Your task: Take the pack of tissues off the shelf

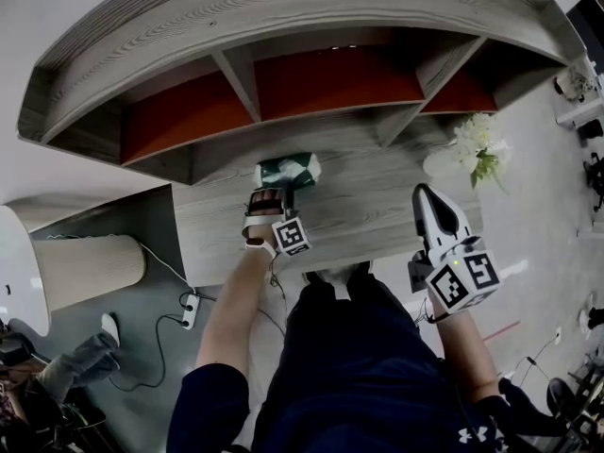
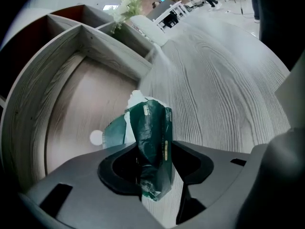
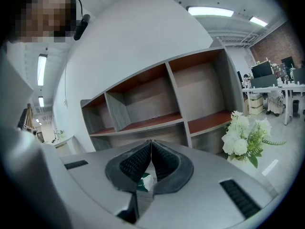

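The pack point(image 2: 151, 142) lies on the counter point(image 1: 377, 210), just in front of the middle bay of the shelf point(image 1: 283, 26), at the centre of the head view. It looks to be off the shelf already, so the step in hand is probably letting go and backing away cleanly.

The left gripper point(image 1: 268, 196) has its jaws open around the pack. In the left gripper view there is a dark gap on each side of the crumpled green wrapper, so the jaws are not pressing on it. The pack stands on edge and leans a little.

To do this well, I would keep the jaws spread and draw the gripper straight back toward the lower edge of the frame, along the line of the jaws. No sideways drift, or a jaw could catch the loose wrapper and drag or tip the pack.

The right gripper point(image 1: 425, 196) hovers at the right over the counter, jaws closed on nothing. It is clear of the flowers point(image 1: 477, 144) and can stay where it is.
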Available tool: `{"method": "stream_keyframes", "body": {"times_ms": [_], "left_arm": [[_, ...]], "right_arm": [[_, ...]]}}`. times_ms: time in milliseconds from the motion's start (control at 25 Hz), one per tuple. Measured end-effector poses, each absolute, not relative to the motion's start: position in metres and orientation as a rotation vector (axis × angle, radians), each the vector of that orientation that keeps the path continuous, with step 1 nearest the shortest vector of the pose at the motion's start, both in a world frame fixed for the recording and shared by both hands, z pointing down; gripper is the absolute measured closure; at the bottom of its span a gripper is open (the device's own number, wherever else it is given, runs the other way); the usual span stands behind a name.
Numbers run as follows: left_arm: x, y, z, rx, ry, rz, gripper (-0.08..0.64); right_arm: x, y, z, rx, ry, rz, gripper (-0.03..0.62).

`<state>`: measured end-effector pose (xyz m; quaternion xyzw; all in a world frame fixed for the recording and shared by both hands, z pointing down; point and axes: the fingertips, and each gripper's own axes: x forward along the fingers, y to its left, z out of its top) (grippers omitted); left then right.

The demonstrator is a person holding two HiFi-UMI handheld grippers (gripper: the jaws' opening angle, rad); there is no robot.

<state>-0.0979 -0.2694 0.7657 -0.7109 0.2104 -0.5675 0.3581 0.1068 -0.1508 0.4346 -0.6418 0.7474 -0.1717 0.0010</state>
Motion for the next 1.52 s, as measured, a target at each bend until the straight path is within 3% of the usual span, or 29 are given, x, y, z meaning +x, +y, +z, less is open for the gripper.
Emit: {"method": "stream_keyframes", "body": {"times_ms": [320,680,960,1200,1520], "left_arm": [[-0.098,-0.277,0.748,-1.836,0.652,-1.427,0.287],[-0.101,-0.275,0.705,-1.884,0.768,-1.362,0.285],[-0.109,-0.261,0.617,-1.95,0.976,-1.207,0.36],[-0.088,-0.245,0.512,-2.143,1.181,-0.93,0.485],[-0.056,-0.211,0.367,-2.342,1.255,-0.419,0.537]], "right_arm": [[0.111,-0.148,0.433,-2.0,2.35,-0.54,0.58],[0.11,-0.15,0.431,-1.948,2.37,-0.542,0.58],[0.106,-0.163,0.424,-1.861,2.396,-0.525,0.58],[0.095,-0.172,0.415,-1.779,2.432,-0.512,0.58],[0.079,-0.184,0.377,-1.688,2.47,-0.406,0.58]]}}
